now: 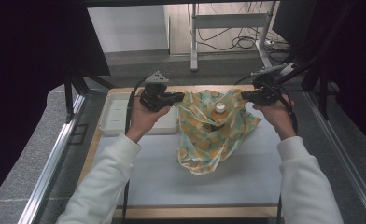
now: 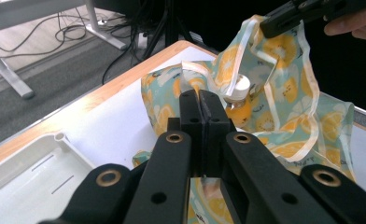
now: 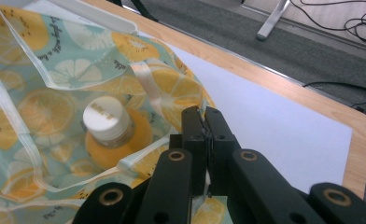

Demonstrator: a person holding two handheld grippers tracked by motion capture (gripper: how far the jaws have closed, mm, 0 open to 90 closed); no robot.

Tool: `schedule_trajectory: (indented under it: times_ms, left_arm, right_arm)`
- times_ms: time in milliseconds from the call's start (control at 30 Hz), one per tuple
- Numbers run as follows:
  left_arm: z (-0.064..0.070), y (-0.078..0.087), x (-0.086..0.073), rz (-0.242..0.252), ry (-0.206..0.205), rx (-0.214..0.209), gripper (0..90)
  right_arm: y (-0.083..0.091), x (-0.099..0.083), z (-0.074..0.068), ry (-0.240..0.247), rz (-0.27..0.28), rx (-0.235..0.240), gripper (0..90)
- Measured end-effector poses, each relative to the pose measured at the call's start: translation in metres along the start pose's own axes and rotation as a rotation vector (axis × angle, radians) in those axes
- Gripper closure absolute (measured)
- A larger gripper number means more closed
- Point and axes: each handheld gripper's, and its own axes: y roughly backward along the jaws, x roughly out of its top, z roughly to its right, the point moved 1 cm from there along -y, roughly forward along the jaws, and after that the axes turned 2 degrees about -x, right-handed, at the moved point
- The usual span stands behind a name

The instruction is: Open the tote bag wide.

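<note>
Wooden table (image 1: pixel 93 148) with a white mat (image 1: pixel 246 172), grey floor and desk legs with cables beyond the far edge. White tray (image 1: pixel 110 116) sits far left on the table, looks empty. Fruit-print cloth bag (image 1: pixel 208 135) lies mid-table on the mat, mouth lifted toward the far side, near end slumped flat. Left gripper (image 1: pixel 179 97) is clamped on the left rim of the bag mouth; in the left gripper view its jaws are pressed together with fabric pinched between them. Right gripper (image 1: pixel 244 95) likewise has jaws closed on the right rim, cloth edge caught between them in the right gripper view. Both hold the opening up and spread apart. Orange drink bottle (image 1: pixel 220 112) with a white cap (image 3: pixel 104 118) stands upright inside the open bag, between the two grippers. Judgement: bottle appears already in the bag, mouth held open; closing or lifting the bag is what looks left, not started.
</note>
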Motion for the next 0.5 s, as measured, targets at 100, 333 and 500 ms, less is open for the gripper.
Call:
schedule_trajectory:
  times_ms: [100,333,500]
  left_arm:
    - [-0.006,-0.001,0.0,0.013,0.021,-0.004,90.0]
    - [-0.033,0.005,0.009,0.06,0.09,0.026,90.0]
    - [-0.048,0.003,0.006,0.046,0.114,0.082,90.0]
  right_arm:
    - [0.0,0.005,0.001,0.001,0.003,-0.008,88.2]
    - [-0.002,0.019,0.013,-0.033,0.036,-0.055,88.2]
    - [-0.015,0.023,0.024,-0.067,0.031,-0.095,88.2]
